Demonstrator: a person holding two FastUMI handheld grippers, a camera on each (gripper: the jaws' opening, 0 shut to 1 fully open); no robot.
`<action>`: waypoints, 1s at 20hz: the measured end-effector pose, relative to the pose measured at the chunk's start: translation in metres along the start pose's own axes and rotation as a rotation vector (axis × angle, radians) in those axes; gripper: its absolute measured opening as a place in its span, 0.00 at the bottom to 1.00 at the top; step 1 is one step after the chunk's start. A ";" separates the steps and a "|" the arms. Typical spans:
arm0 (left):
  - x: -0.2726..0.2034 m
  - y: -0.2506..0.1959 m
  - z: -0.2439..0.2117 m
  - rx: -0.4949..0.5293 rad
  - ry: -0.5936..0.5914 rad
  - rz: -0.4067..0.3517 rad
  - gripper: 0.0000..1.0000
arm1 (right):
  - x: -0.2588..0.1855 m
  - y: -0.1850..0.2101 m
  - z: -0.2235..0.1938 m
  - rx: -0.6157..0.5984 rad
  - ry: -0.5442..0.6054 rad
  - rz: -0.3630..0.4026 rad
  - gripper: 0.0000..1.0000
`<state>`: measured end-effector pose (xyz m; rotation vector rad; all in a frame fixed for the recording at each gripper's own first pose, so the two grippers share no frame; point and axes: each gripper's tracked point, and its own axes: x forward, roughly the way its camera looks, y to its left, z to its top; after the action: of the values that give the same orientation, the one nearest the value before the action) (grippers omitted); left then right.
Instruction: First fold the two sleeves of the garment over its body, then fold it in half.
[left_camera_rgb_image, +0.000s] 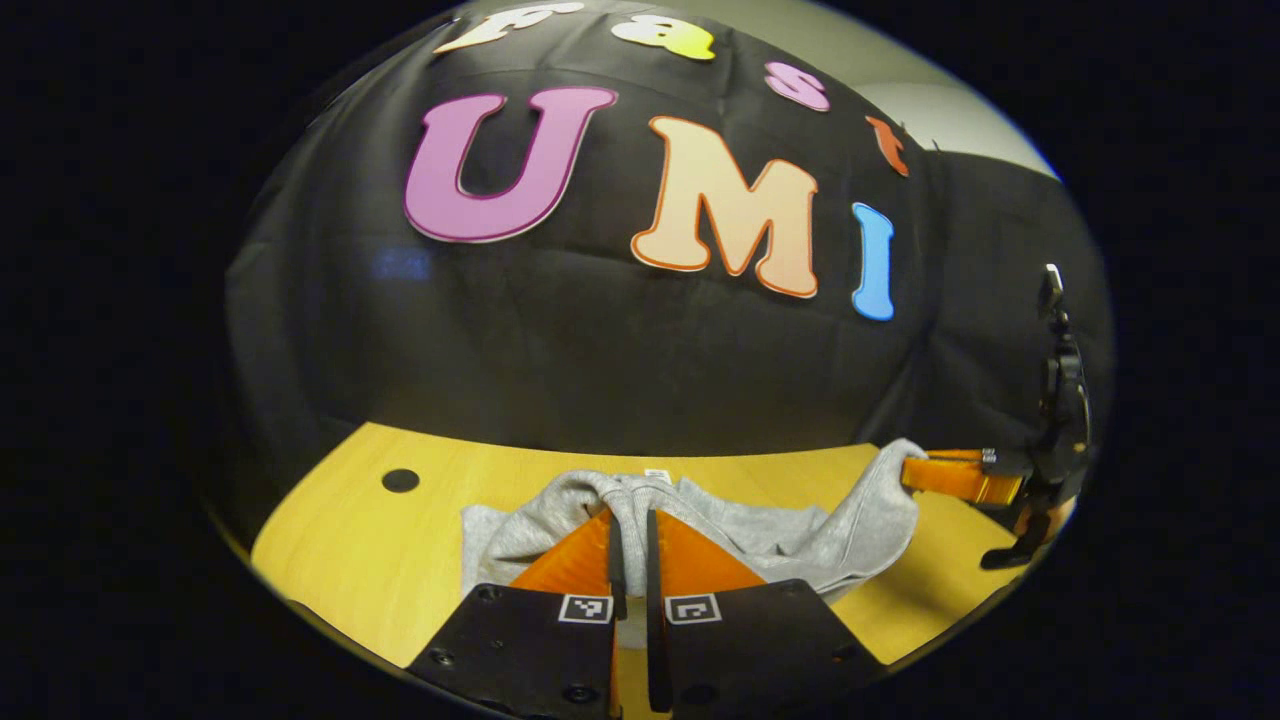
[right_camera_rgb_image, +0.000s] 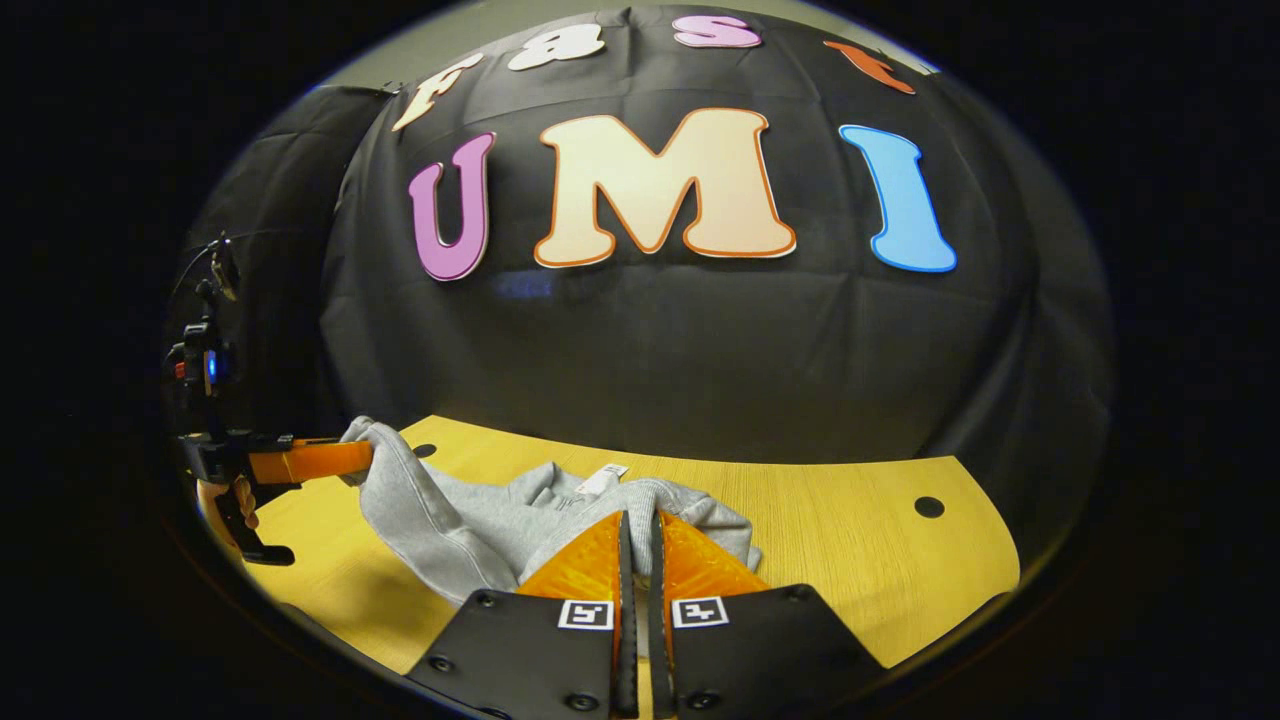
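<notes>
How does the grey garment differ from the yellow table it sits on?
The grey garment is soft and rumpled; the yellow table is flat and smooth. The garment is pinched and partly lifted by the left gripper and right gripper; the table lies untouched. The table has round dark holes; the garment shows none.

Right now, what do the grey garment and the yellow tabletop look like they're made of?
The grey garment looks like soft, matte heathered knit, probably cotton fleece: it drapes in thick folds and has a ribbed edge. The yellow tabletop looks like smooth wood or wood-look laminate, with fine straight grain and a slight sheen.
</notes>
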<state>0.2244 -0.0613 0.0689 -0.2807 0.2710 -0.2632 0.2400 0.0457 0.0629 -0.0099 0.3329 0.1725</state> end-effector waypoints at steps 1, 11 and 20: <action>0.009 0.006 0.001 -0.044 0.009 0.011 0.04 | 0.008 -0.003 0.002 0.021 -0.002 0.000 0.07; 0.101 0.069 -0.023 -0.097 0.105 0.163 0.05 | 0.102 -0.047 -0.025 0.118 0.092 -0.069 0.07; 0.118 0.095 -0.013 0.006 0.027 0.257 0.54 | 0.136 -0.080 -0.061 0.140 0.127 -0.149 0.38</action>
<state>0.3512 -0.0104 0.0006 -0.2339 0.3296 -0.0137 0.3603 -0.0132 -0.0404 0.0925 0.4684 0.0010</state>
